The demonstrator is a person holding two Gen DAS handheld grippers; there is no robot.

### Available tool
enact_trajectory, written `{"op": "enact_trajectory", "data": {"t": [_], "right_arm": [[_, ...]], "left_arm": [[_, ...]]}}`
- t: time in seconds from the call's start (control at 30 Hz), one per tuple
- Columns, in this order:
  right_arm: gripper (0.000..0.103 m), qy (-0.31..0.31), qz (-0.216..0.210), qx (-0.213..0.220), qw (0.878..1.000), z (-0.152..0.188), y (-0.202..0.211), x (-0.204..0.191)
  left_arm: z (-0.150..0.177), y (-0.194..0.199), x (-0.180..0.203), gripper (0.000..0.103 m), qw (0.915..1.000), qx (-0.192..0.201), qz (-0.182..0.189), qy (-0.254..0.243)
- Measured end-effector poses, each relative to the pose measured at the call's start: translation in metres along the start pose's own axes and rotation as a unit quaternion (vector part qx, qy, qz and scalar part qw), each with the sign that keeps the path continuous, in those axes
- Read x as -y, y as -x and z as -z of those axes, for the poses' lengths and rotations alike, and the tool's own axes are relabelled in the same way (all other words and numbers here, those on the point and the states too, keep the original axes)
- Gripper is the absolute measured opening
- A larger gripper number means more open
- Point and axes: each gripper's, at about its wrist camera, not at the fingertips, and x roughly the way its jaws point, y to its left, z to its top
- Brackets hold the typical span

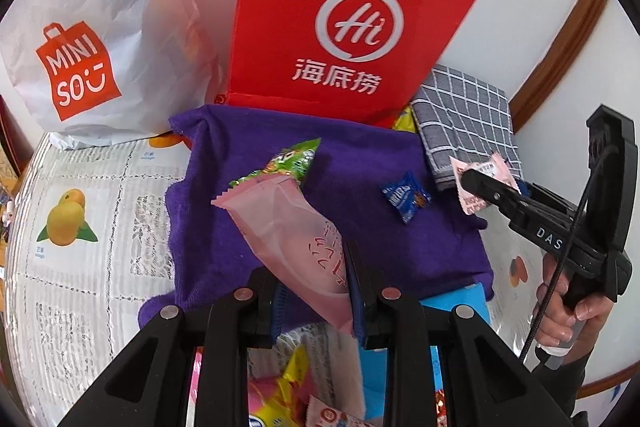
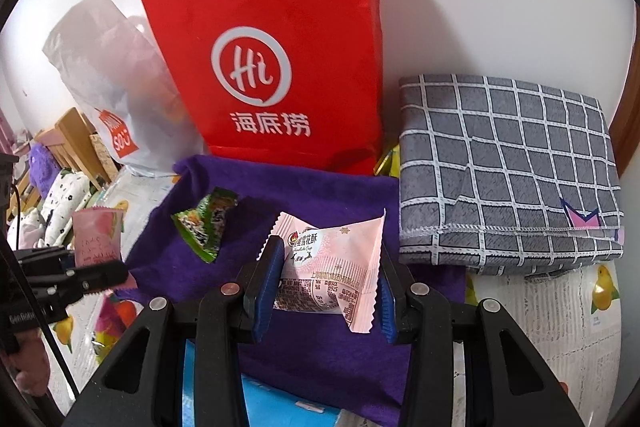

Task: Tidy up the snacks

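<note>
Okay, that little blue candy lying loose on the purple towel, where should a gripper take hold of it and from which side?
Grip the blue candy across its plump middle, coming straight down from above. It lies flat on the purple towel with nothing touching it, and its twisted ends are thin and floppy, so they would likely slip. Both grippers are full now, so one must first be emptied.

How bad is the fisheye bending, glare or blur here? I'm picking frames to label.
Left wrist view: dark lens ring at the corners, red bag edges bowed, sheen on the tablecloth, long pink packet sharp. Right wrist view: same ring, checked cloth lines curve, soft shadow behind the bag, print on the pink snack legible; no motion blur.
</note>
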Motion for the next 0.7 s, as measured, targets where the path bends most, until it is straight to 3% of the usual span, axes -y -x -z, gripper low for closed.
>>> {"op": "enact_trajectory", "data": {"t": [0.7], "right_arm": [[0.042,0.024,0.019,-0.080,0.996,0.016,-0.050,0.010]], "left_arm": [[-0.011,-0.050,-0.024,0.025,0.9978,-0.060,-0.019,0.017]]}}
